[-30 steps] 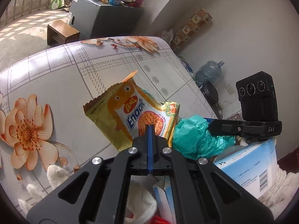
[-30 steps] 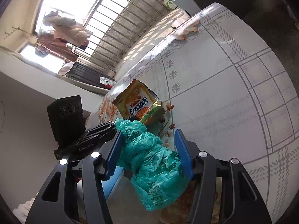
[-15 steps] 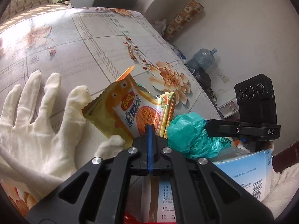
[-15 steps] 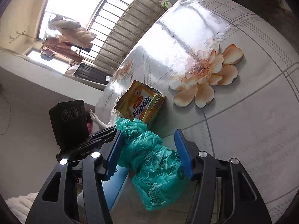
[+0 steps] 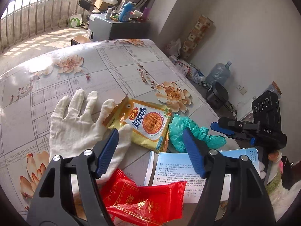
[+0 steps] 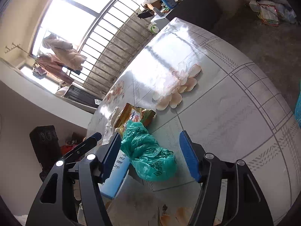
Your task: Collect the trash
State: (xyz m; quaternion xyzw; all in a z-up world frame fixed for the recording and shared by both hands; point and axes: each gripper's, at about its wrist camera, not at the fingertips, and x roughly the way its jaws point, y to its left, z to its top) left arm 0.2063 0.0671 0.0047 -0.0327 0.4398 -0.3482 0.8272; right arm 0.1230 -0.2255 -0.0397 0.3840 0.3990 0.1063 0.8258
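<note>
Holding left tool [image 5: 150,141] low over worktop [image 5: 116,71], jaws standing wide apart, blue pads [image 5: 107,150] gripping nothing. Holding right tool [image 6: 150,154] likewise with jaws spread wide, nothing pinched between blue pads [image 6: 188,156]. Right tool also showing at right edge of left wrist view, its tips [image 5: 222,129] pointing left toward left tool. Left tool's fingers [image 6: 90,141] poking into right wrist view from left, just beside right tool's left finger.

The red wrapper [image 5: 143,201] is partly hidden behind the left gripper [image 5: 150,141].
</note>
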